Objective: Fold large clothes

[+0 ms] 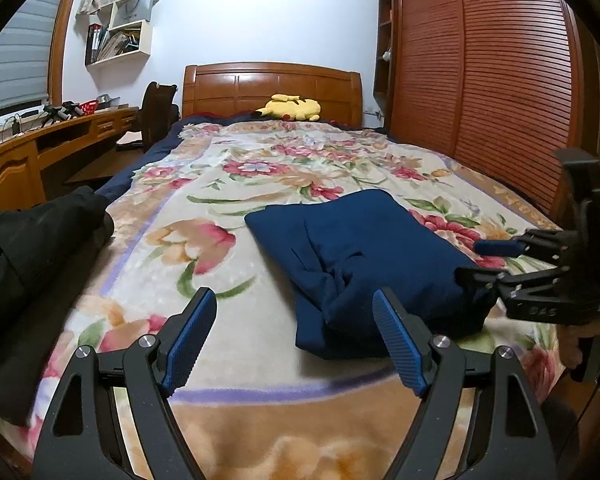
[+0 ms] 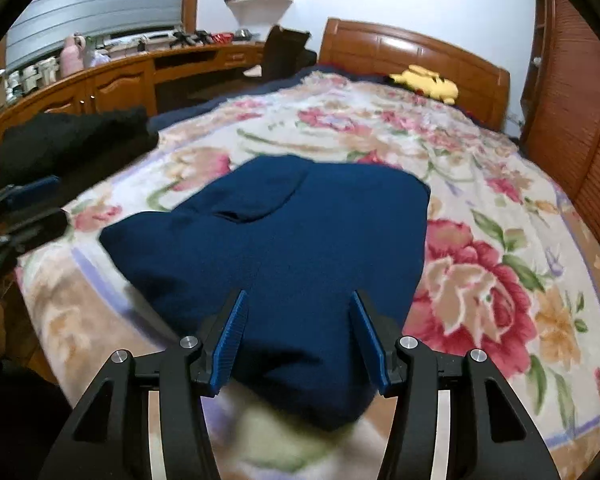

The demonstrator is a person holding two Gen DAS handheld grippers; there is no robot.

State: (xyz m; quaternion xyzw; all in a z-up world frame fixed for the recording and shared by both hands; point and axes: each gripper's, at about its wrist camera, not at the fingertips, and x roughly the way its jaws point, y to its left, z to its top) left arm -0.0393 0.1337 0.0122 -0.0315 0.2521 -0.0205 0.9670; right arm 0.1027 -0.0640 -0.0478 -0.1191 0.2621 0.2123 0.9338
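Observation:
A navy blue garment point(image 1: 380, 256) lies folded into a compact bundle on the floral blanket point(image 1: 204, 208) near the foot of the bed. My left gripper point(image 1: 294, 304) is open and empty, held just short of the bundle's near left corner. My right gripper point(image 1: 470, 258) enters that view from the right, open, at the bundle's right edge. In the right wrist view the garment point(image 2: 300, 248) fills the middle, and my right gripper point(image 2: 300, 304) hovers open over its near end, holding nothing. The left gripper point(image 2: 28, 204) shows at the left edge.
A black garment point(image 1: 32, 248) lies piled on the bed's left edge, also in the right wrist view point(image 2: 68, 140). A yellow plush toy point(image 1: 290, 107) sits by the wooden headboard point(image 1: 268, 84). A wooden desk point(image 1: 40, 148) runs along the left; a slatted wardrobe point(image 1: 480, 80) stands right.

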